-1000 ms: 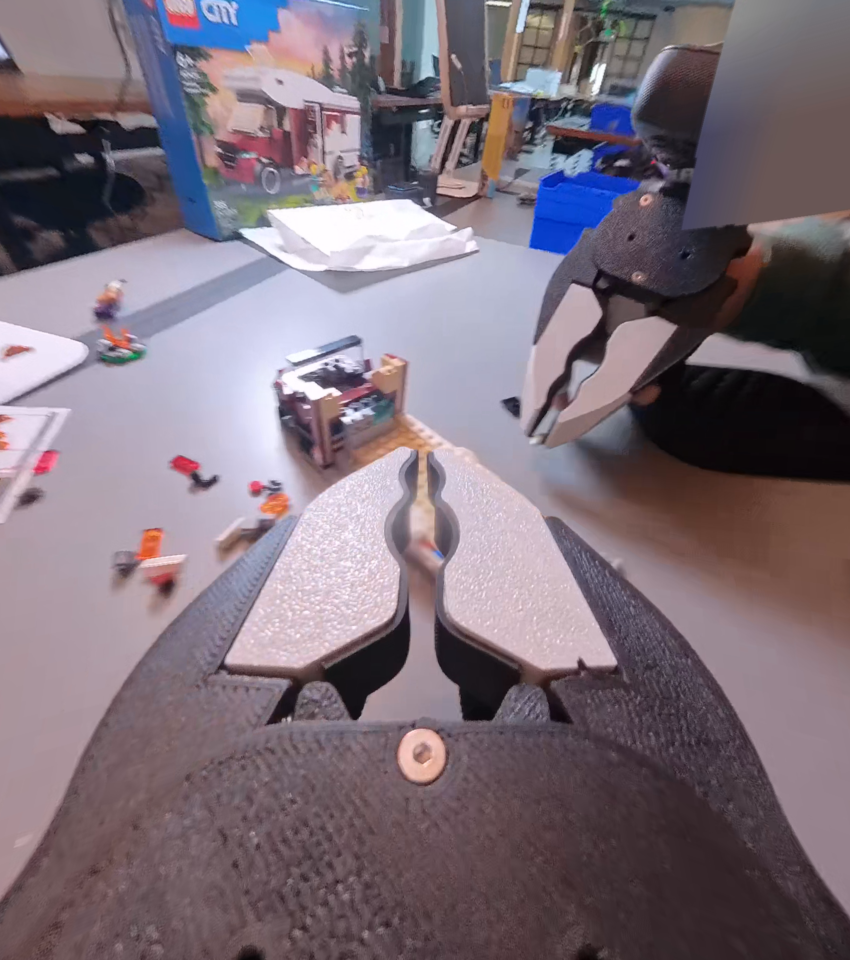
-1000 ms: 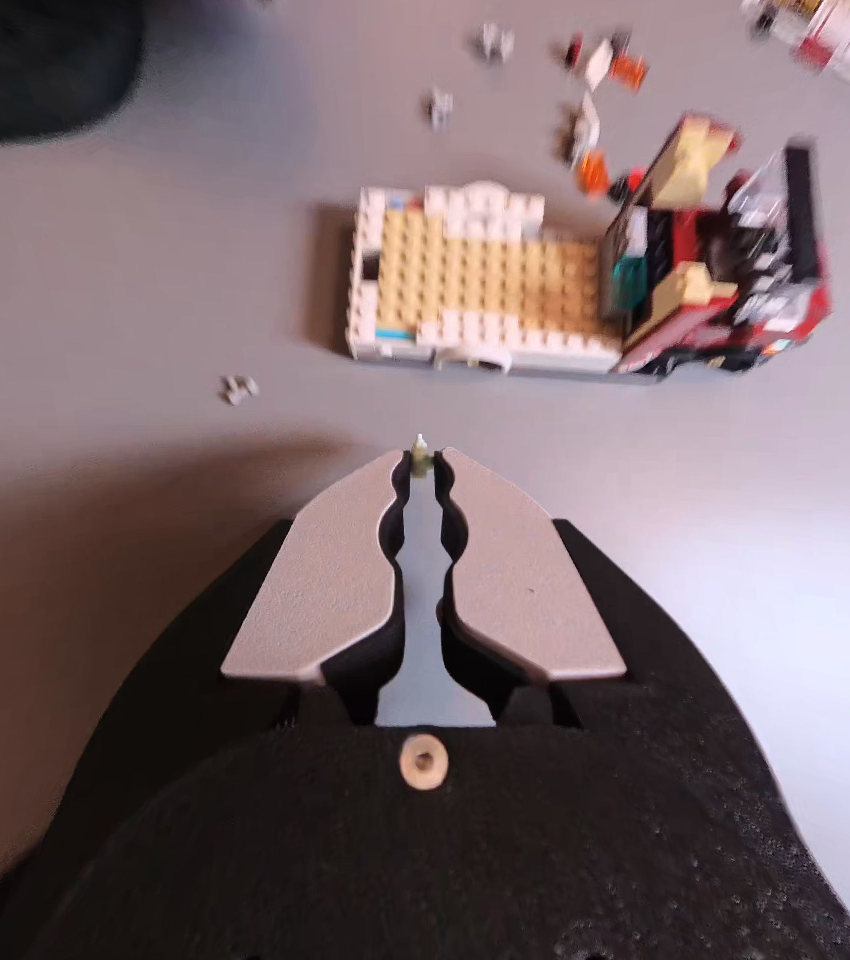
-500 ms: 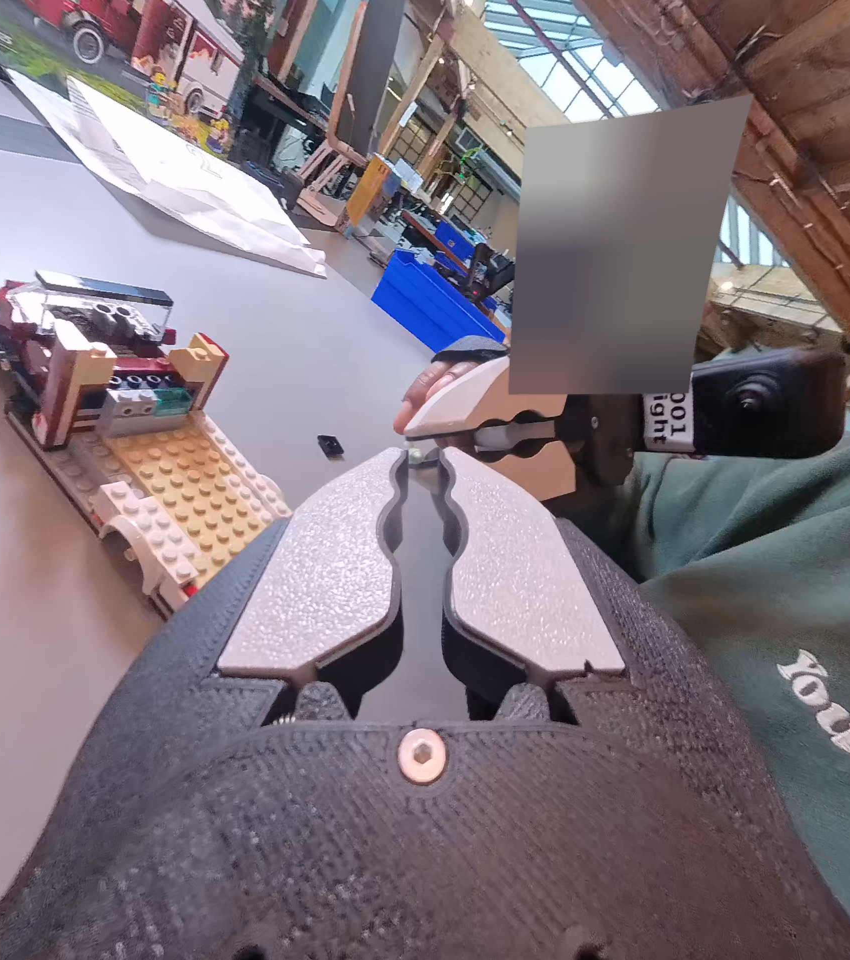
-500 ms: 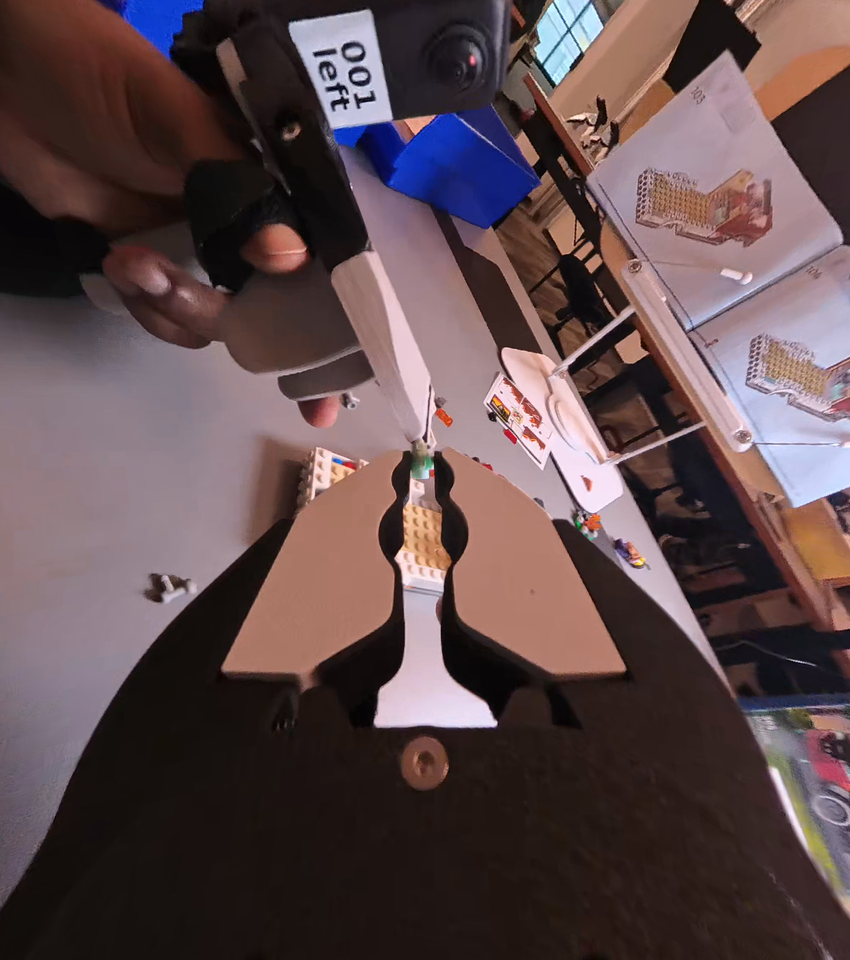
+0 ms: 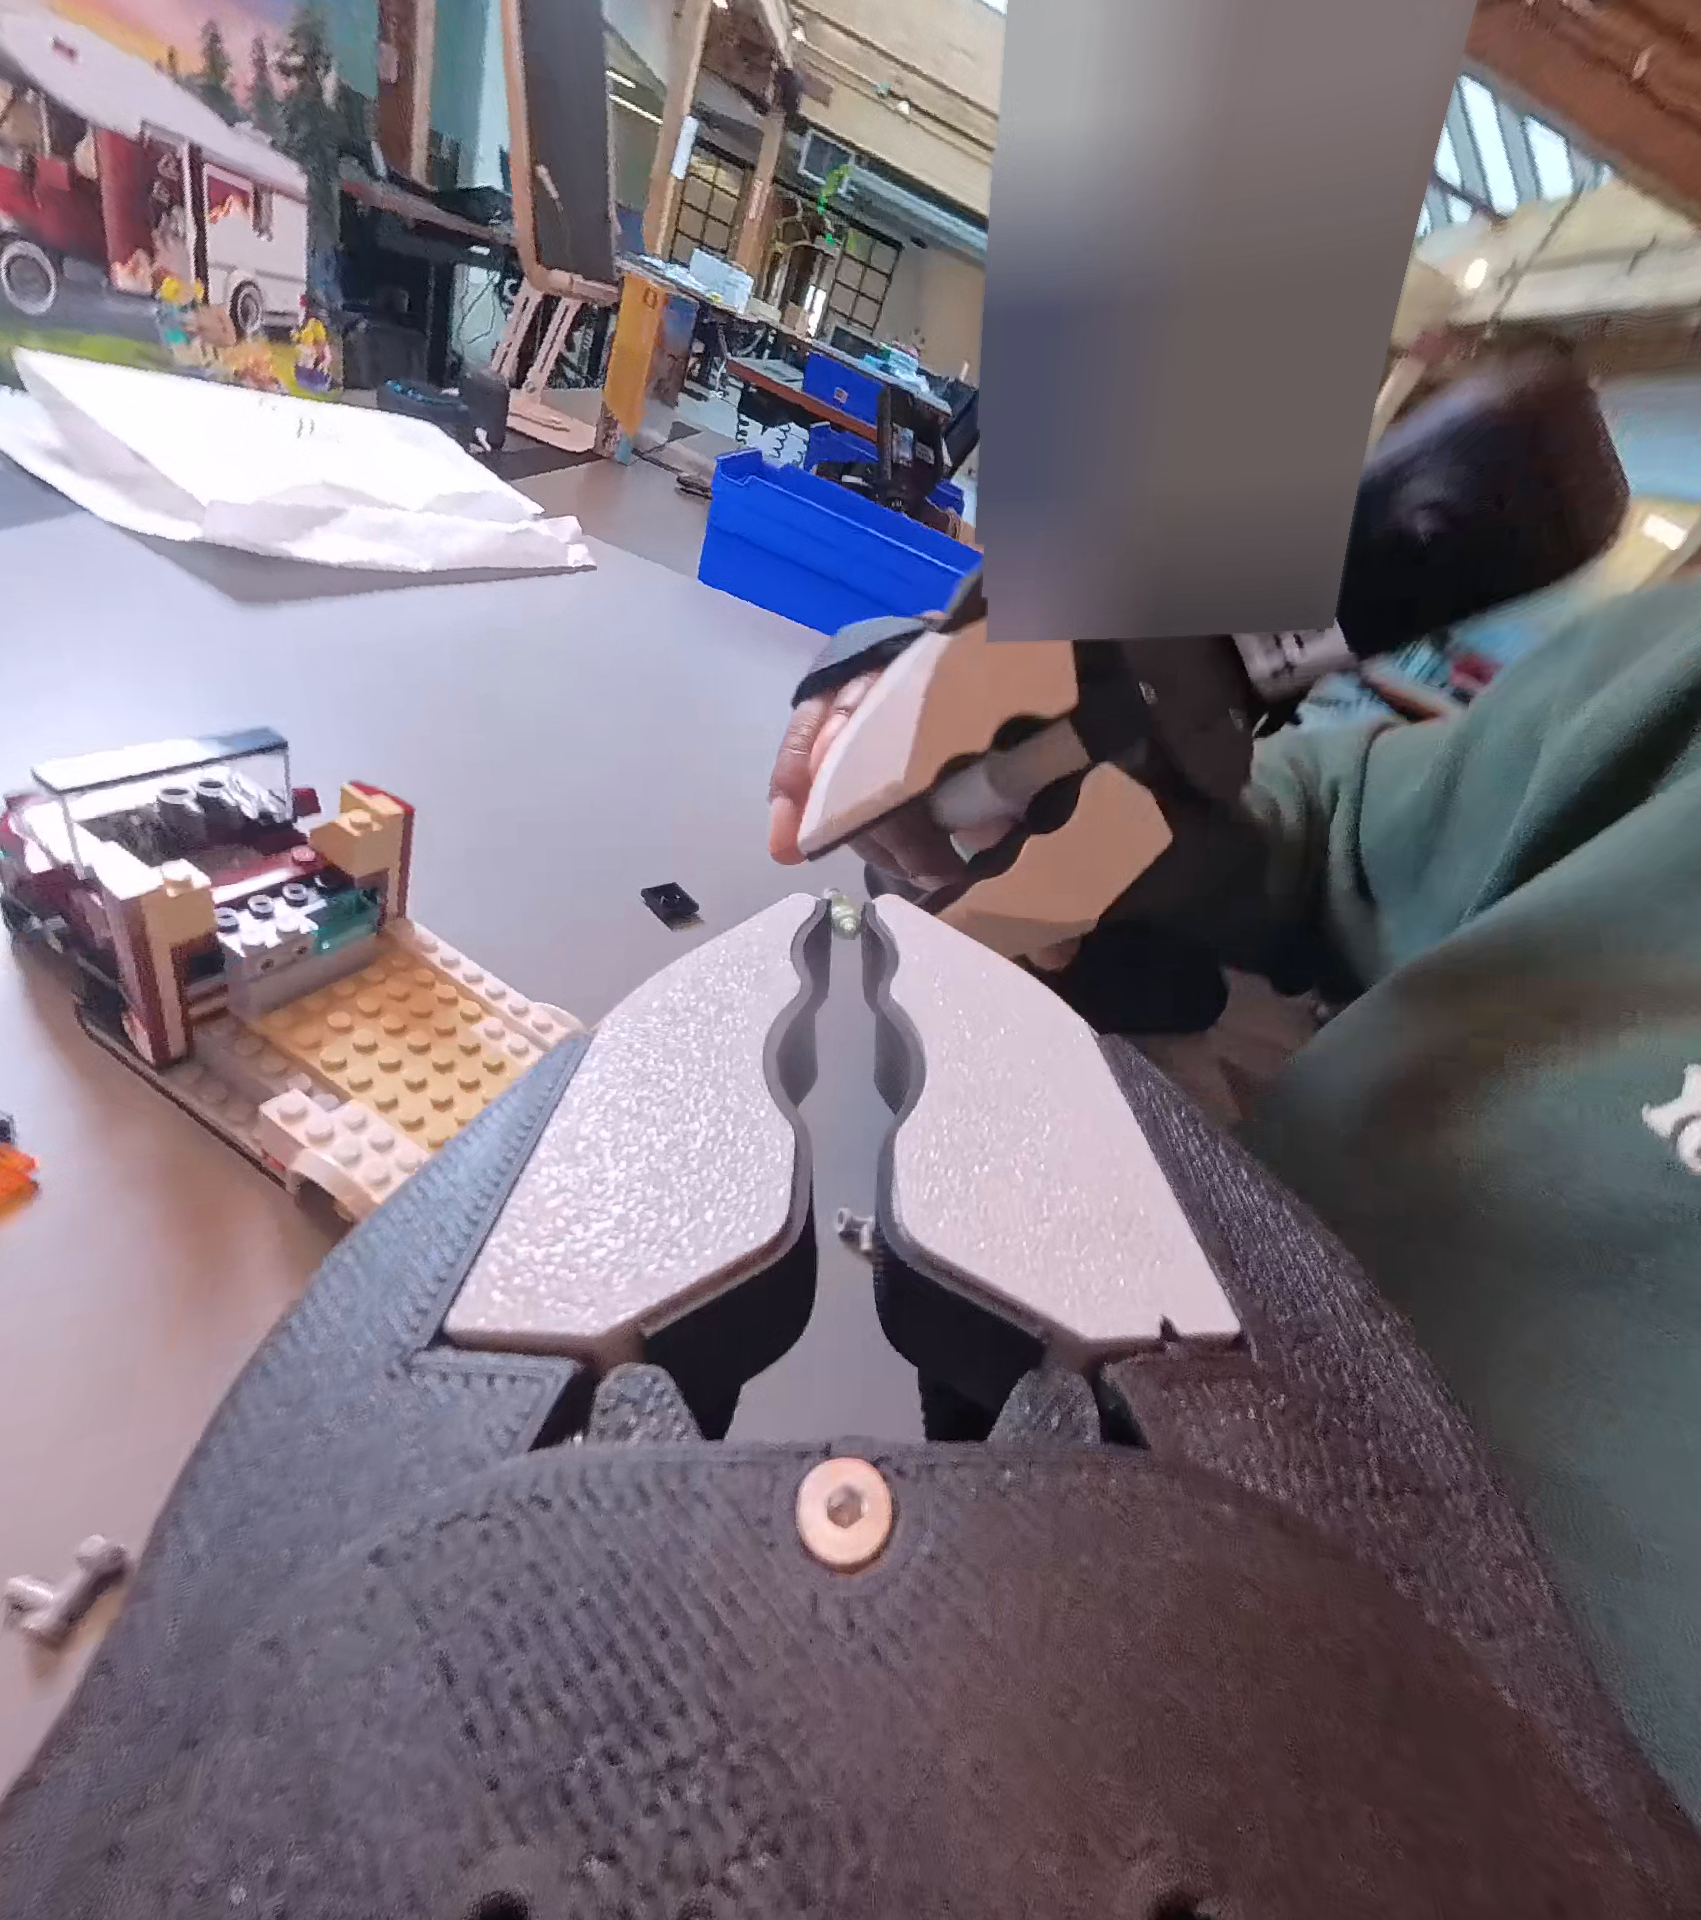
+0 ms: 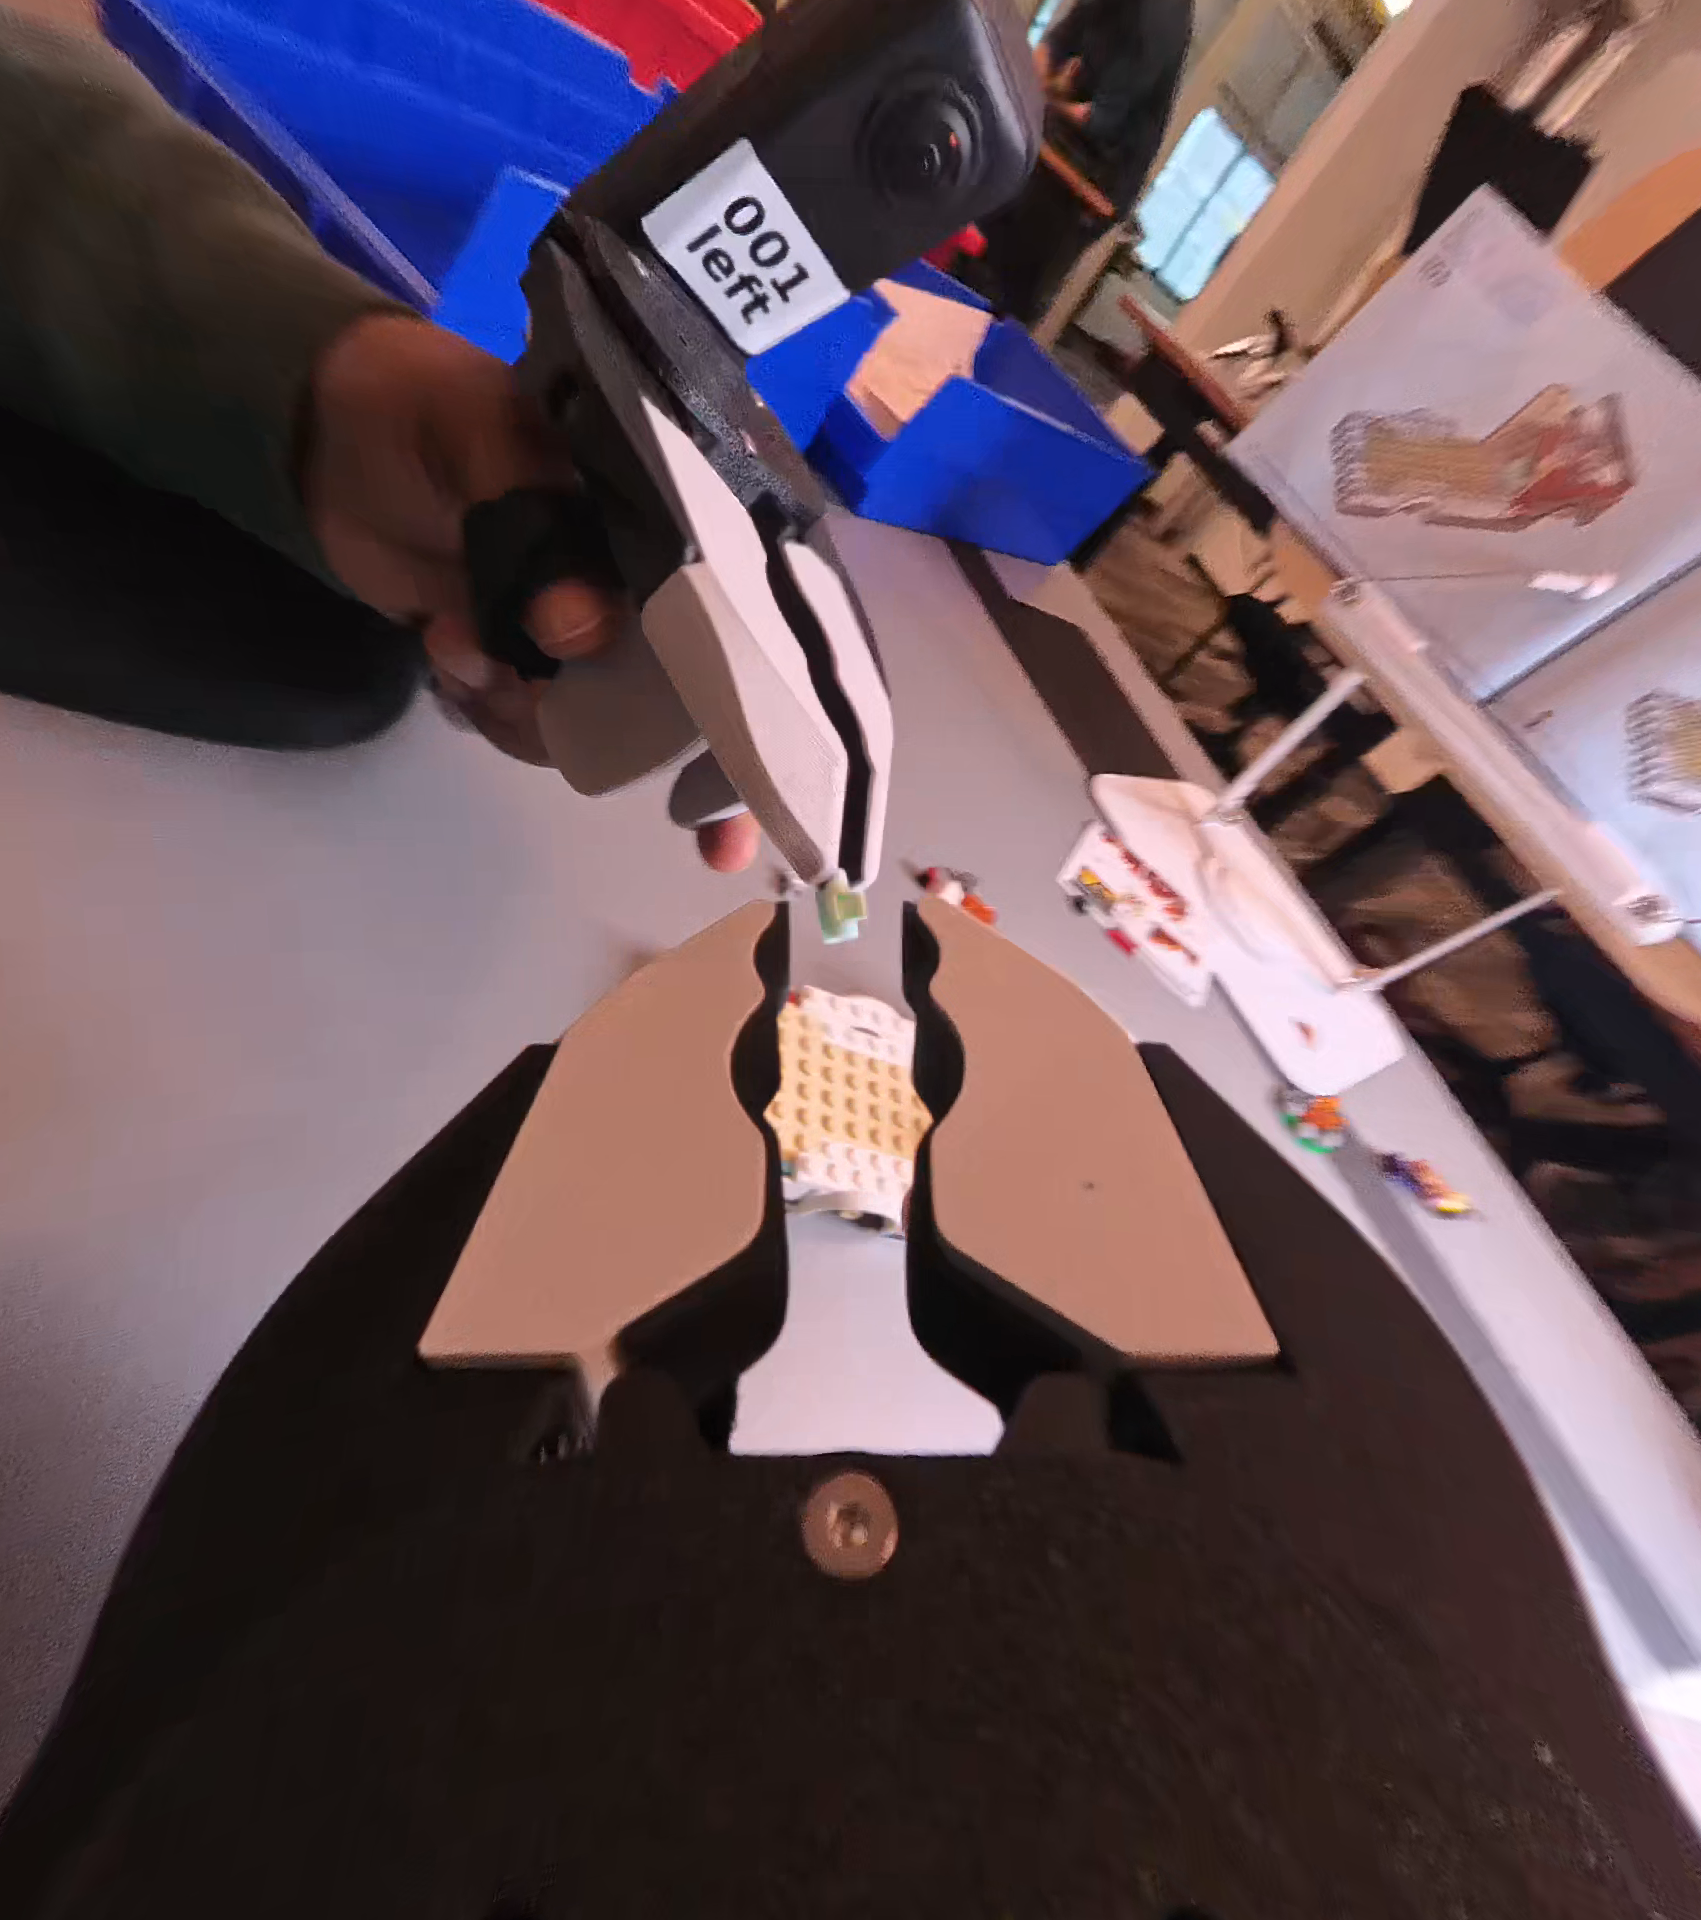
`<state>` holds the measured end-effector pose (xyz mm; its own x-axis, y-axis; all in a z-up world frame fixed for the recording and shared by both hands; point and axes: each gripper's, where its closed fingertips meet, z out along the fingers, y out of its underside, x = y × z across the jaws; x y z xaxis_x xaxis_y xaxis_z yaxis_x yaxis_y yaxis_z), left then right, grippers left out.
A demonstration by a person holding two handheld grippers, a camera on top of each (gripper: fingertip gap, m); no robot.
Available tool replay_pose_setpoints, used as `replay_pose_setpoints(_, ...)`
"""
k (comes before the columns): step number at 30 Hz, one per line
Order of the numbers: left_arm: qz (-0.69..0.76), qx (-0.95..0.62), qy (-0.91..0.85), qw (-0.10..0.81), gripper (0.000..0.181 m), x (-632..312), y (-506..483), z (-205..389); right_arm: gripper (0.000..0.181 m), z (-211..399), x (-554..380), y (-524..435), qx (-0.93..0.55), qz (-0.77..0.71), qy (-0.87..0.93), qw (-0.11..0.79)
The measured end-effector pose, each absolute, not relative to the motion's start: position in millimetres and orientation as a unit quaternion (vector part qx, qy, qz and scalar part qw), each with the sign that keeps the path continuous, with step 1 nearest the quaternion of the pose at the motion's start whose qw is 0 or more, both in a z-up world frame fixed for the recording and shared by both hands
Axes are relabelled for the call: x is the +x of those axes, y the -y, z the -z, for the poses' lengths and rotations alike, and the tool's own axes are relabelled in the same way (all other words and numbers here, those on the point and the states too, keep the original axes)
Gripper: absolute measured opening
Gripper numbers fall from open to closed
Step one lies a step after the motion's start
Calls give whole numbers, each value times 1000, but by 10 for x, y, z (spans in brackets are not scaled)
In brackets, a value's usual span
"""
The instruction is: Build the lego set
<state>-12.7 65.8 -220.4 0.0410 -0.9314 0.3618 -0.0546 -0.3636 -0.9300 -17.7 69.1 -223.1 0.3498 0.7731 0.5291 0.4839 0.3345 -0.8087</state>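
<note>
pale green, a tiny piece (image 6: 841, 914) now sits pinched at the tip of the left hand-held gripper (image 5: 844, 914), its jaws nearly closed on it. half a second ago the right hand-held gripper (image 6: 844, 914) had that piece between its own tips; now its jaws stand apart with nothing held, the piece hanging just ahead of the gap. so the handover looks done, and the left one carries the part. left of the left hand-held gripper, on the grey worktop (image 5: 472, 665), lies the camper build (image 5: 243, 956), tan floor bare behind the cab; through the right one's jaws that floor shows below. next, i judge, comes setting the piece onto the build.
</note>
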Motion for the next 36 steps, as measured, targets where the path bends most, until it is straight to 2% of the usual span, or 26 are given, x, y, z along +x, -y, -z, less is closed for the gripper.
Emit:
replay_pose_setpoints(5, 493, -565, -502, 431, 5, -158, -547, 2221, 24, 2248, -135, -580, -601, -278, 544, 516)
replay_pose_setpoints(9, 462, -541, -549, 438, 5, -141, -444, 2271, 22, 2301, -152, -501, -610, -340, 544, 465)
replay_pose_setpoints(14, 441, -527, -577, 441, 5, -128, -379, 2325, 7, 2402, -206, -413, -607, -363, 554, 439)
replay_pose_setpoints(20, 469, -548, -524, 453, 6, -143, -498, 2255, 6, 2316, -199, -512, -592, -318, 541, 506)
replay_pose_setpoints(26, 551, -580, -430, 420, 12, -151, -575, 2119, 6, 2161, -155, -643, -551, -197, 537, 608)
replay_pose_setpoints(36, 594, -599, -377, 383, 6, -129, -582, 2082, 7, 2125, -204, -632, -473, -23, 575, 667)
